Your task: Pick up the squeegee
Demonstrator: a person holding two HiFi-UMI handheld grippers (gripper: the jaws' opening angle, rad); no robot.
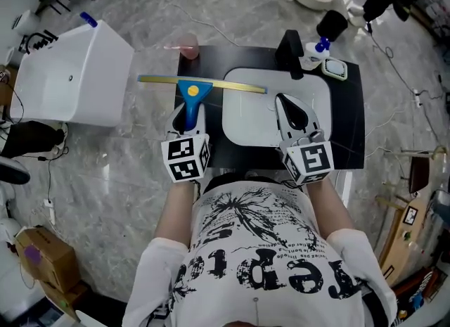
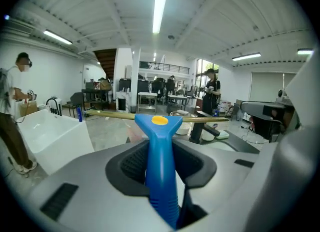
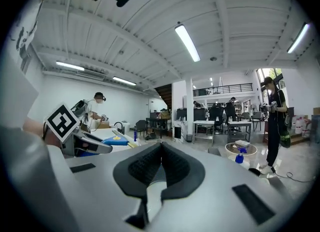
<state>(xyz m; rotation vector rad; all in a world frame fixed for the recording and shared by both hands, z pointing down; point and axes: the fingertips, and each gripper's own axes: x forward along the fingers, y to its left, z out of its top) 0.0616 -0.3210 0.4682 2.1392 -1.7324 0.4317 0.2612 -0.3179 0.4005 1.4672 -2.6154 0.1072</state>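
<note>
The squeegee point(image 1: 191, 91) has a blue handle, a yellow button and a long brass-coloured blade. It hangs above the left edge of the black table point(image 1: 351, 129), blade level and pointing away from me. My left gripper point(image 1: 188, 112) is shut on the blue handle point(image 2: 160, 171), which runs up between the dark pads. My right gripper point(image 1: 287, 105) hovers over the white basin point(image 1: 246, 118), jaws shut point(image 3: 160, 148) and empty. From the right gripper view, the squeegee point(image 3: 118, 139) shows at the left.
A white tub point(image 1: 70, 72) stands on the floor at the left. On the table's far edge are a pink cup point(image 1: 188, 46), a black tap point(image 1: 290, 51) and a spray bottle point(image 1: 320, 48). People stand in the room point(image 2: 14, 111) point(image 2: 211, 89).
</note>
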